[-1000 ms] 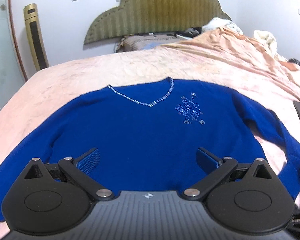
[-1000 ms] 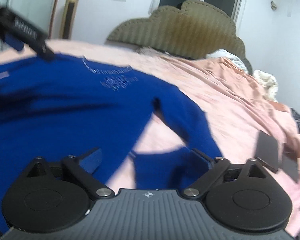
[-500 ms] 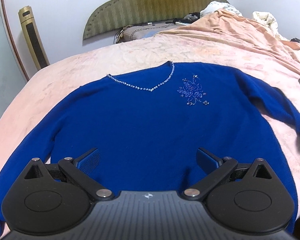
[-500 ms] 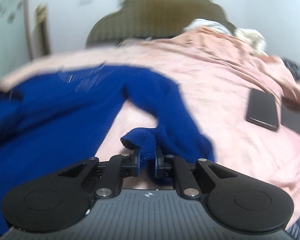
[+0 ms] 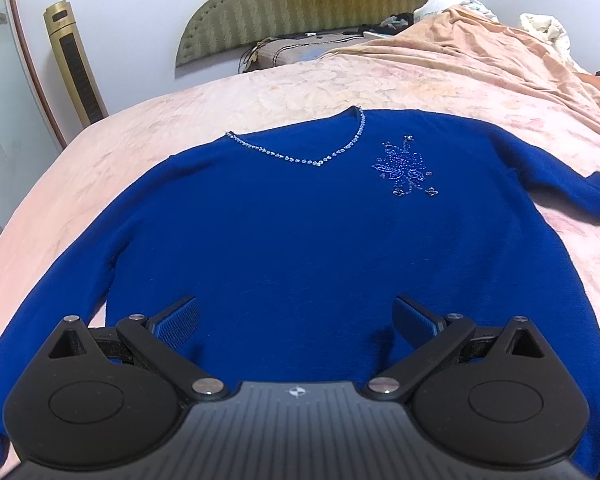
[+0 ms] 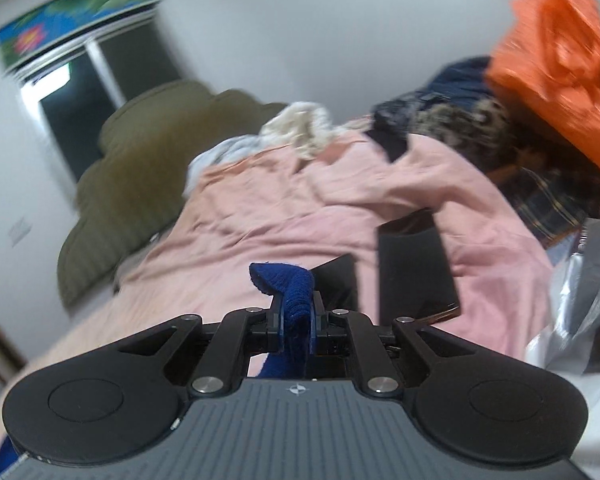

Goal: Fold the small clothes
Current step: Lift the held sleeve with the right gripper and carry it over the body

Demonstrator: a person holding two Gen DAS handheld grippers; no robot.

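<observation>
Pinching one sweater (image 5: 300, 240) cuff (image 6: 294, 296), right gripper (image 6: 296, 322); left gripper (image 5: 296, 320) jaws spread.

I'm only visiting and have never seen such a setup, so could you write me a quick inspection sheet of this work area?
Surface: bed with a pink bedspread, wrinkled toward the far side.
Job's things: blue sweater lying flat, front up, with a beaded neckline; its sleeve end is lifted.
Clutter: two dark phones on the bedspread; heaped clothes and an orange bag beyond.
Grippers: left gripper open, over the sweater's lower part; right gripper shut on the sleeve end.
Cables: thin dark cords near the headboard.
Surroundings: olive headboard, gold tower fan, wall sockets, dark window.
</observation>
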